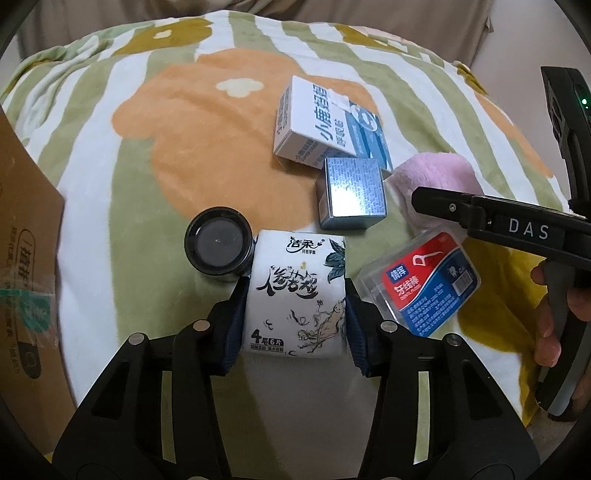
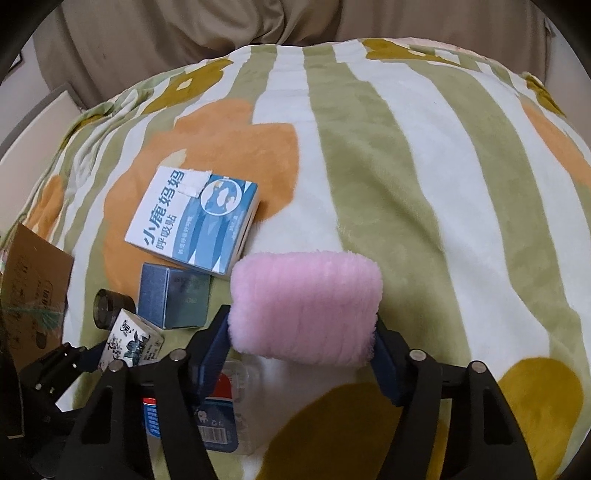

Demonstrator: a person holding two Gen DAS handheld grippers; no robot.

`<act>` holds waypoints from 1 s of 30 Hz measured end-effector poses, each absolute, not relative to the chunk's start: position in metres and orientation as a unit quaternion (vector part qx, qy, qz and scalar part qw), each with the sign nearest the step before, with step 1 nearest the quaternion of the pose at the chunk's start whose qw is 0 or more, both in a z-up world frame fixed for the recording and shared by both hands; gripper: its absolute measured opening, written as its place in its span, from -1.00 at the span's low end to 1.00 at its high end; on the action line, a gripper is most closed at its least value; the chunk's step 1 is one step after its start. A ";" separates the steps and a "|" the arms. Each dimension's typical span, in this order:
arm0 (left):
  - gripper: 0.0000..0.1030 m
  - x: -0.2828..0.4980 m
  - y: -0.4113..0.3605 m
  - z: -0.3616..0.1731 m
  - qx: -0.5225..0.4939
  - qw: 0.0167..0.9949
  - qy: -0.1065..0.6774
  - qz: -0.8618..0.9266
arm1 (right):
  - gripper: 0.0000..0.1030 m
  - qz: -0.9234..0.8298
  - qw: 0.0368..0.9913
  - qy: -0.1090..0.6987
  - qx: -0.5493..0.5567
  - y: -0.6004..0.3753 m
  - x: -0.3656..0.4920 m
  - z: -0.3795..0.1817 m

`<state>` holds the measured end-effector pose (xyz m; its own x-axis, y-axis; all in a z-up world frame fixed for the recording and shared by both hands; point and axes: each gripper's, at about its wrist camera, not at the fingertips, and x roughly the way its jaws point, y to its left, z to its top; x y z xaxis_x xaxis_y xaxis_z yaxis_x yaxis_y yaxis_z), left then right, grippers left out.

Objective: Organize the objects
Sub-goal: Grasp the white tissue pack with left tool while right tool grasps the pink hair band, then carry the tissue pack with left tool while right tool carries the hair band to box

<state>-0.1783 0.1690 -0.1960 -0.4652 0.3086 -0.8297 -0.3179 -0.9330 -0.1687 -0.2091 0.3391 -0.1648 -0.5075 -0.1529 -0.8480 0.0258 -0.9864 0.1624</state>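
My left gripper [image 1: 295, 286] is shut on a white pocket tissue pack [image 1: 295, 295], its pads pressing both long sides; the pack lies on the blanket. My right gripper [image 2: 301, 317] is shut on a pink fluffy cloth roll [image 2: 306, 306], which bulges between the pads. Its black body [image 1: 491, 218] crosses the right of the left wrist view, above a clear floss-pick case with a red and blue label [image 1: 424, 280]. A black round jar [image 1: 218, 245] touches the pack's left corner. A silver-blue box [image 1: 351, 192] and a white and blue carton [image 1: 328, 123] lie further away.
A green, white and orange striped blanket [image 2: 406, 166] covers the surface. A brown cardboard box [image 1: 26, 258] stands at the left edge. A person's hand [image 1: 554, 325] grips the right tool's handle. Beige upholstery [image 2: 221, 33] rises behind.
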 end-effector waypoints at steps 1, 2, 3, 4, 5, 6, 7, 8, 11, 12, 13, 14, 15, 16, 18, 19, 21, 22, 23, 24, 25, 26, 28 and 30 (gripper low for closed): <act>-0.16 -0.177 0.169 -0.195 -0.483 0.182 0.005 0.857 | 0.10 -0.866 0.052 -0.065 0.493 0.339 -0.208 -0.164; -0.16 -0.176 0.168 -0.193 -0.481 0.180 0.004 0.858 | 0.07 -0.867 0.052 -0.065 0.492 0.339 -0.208 -0.162; -0.16 -0.175 0.168 -0.191 -0.479 0.180 0.004 0.859 | 0.01 -0.868 0.052 -0.065 0.489 0.339 -0.206 -0.160; -0.16 -0.175 0.168 -0.189 -0.477 0.180 0.005 0.860 | -0.04 -0.869 0.052 -0.064 0.487 0.338 -0.205 -0.159; -0.16 -0.174 0.167 -0.187 -0.476 0.180 0.004 0.861 | -0.06 -0.871 0.052 -0.063 0.485 0.337 -0.203 -0.157; -0.16 -0.173 0.166 -0.184 -0.475 0.180 0.002 0.861 | -0.09 -0.871 0.052 -0.062 0.484 0.336 -0.202 -0.155; -0.16 -0.172 0.165 -0.182 -0.474 0.181 0.000 0.862 | -0.09 -0.872 0.051 -0.062 0.483 0.335 -0.200 -0.153; -0.16 -0.170 0.163 -0.179 -0.471 0.182 -0.003 0.863 | -0.10 -0.873 0.051 -0.064 0.482 0.335 -0.198 -0.151; -0.16 -0.165 0.160 -0.168 -0.462 0.184 -0.004 0.868 | -0.10 -0.877 0.051 -0.065 0.474 0.334 -0.191 -0.140; -0.16 -0.163 0.159 -0.165 -0.460 0.184 -0.005 0.869 | -0.10 -0.879 0.051 -0.064 0.471 0.333 -0.190 -0.136; -0.16 -0.161 0.158 -0.161 -0.457 0.183 -0.006 0.870 | -0.10 -0.880 0.051 -0.064 0.468 0.332 -0.189 -0.133; -0.16 -0.158 0.156 -0.156 -0.454 0.184 -0.008 0.872 | -0.10 -0.882 0.052 -0.063 0.464 0.331 -0.185 -0.127; -0.16 -0.156 0.154 -0.152 -0.451 0.185 -0.010 0.873 | -0.10 -0.883 0.053 -0.062 0.462 0.330 -0.183 -0.124; -0.16 -0.154 0.153 -0.149 -0.448 0.186 -0.012 0.874 | -0.10 -0.884 0.054 -0.062 0.461 0.329 -0.182 -0.121; -0.16 -0.148 0.149 -0.140 -0.442 0.186 -0.013 0.878 | -0.10 -0.887 0.056 -0.059 0.455 0.325 -0.176 -0.113; -0.16 -0.146 0.147 -0.136 -0.438 0.187 -0.013 0.879 | -0.10 -0.888 0.057 -0.057 0.453 0.323 -0.174 -0.109; -0.16 -0.140 0.145 -0.126 -0.430 0.188 -0.014 0.883 | -0.10 -0.891 0.058 -0.054 0.447 0.319 -0.169 -0.101; -0.16 -0.137 0.143 -0.121 -0.426 0.188 -0.014 0.885 | -0.10 -0.892 0.059 -0.053 0.445 0.317 -0.167 -0.098; -0.16 -0.135 0.141 -0.116 -0.422 0.190 -0.016 0.886 | -0.10 -0.894 0.060 -0.050 0.441 0.314 -0.164 -0.093; -0.16 -0.132 0.139 -0.110 -0.418 0.193 -0.017 0.888 | -0.10 -0.896 0.061 -0.049 0.438 0.312 -0.161 -0.089; -0.16 -0.131 0.138 -0.106 -0.414 0.193 -0.018 0.889 | -0.10 -0.897 0.062 -0.048 0.434 0.310 -0.159 -0.085; -0.16 -0.129 0.135 -0.100 -0.410 0.193 -0.018 0.891 | -0.10 -0.899 0.063 -0.047 0.430 0.308 -0.155 -0.080; -0.16 -0.125 0.131 -0.089 -0.400 0.195 -0.020 0.895 | -0.10 -0.903 0.066 -0.044 0.423 0.303 -0.149 -0.071; -0.16 -0.120 0.124 -0.077 -0.391 0.198 -0.025 0.899 | -0.10 -0.906 0.070 -0.040 0.415 0.297 -0.143 -0.060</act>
<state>-0.1198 0.1240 -0.0766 -0.6164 0.3757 -0.6920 -0.3367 -0.9202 -0.1998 -0.1428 0.2968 -0.0605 -0.6462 -0.1602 -0.7462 0.0933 -0.9870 0.1310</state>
